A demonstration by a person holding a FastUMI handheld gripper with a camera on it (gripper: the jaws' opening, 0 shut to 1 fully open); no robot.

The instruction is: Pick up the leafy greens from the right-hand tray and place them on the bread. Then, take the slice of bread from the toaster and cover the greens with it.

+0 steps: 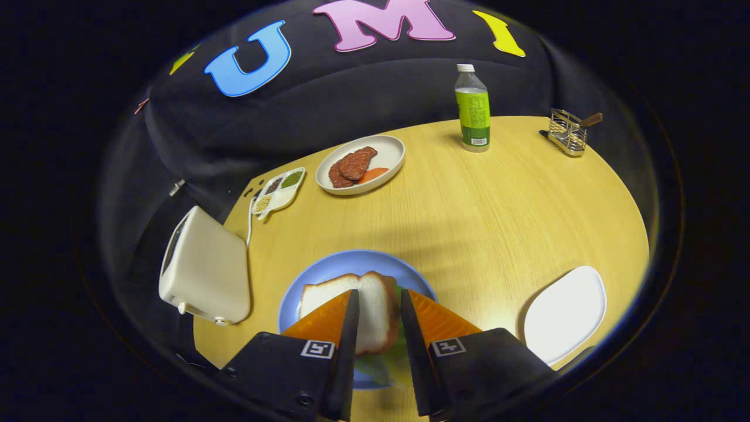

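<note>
Gripper (378, 293): fingers spread a little, one on each side of the top slice of bread; whether the pads press on it cannot be told.

Top slice of bread (378, 313): standing on edge, tilted, between the fingers, over the blue plate (328, 271). Its long axis runs away from the camera, along the fingers; the rounded crust end points toward the far side of the table.

Lower slice of bread (319, 293): lying flat on the blue plate, just left of the top slice and partly behind the left finger.

Leafy greens (398, 346): on the blue plate, under and to the right of the top slice, showing in the gap between the fingers.

Toaster (205, 269): pale, on the table's left edge, beside the blue plate; cord trailing toward the far side.

White tray (565, 313): right of the blue plate, well apart from it.

Oval dish (389, 155): beyond the plate, holding dark red slices of meat (353, 166) and an orange piece.

Small divided dish (280, 190): left of the oval dish, holding grains or seeds in compartments.

Bottle (472, 108): green label, white cap, upright, far side.

Wire rack (567, 132): far right corner.

Table (498, 211): light wood.
</note>
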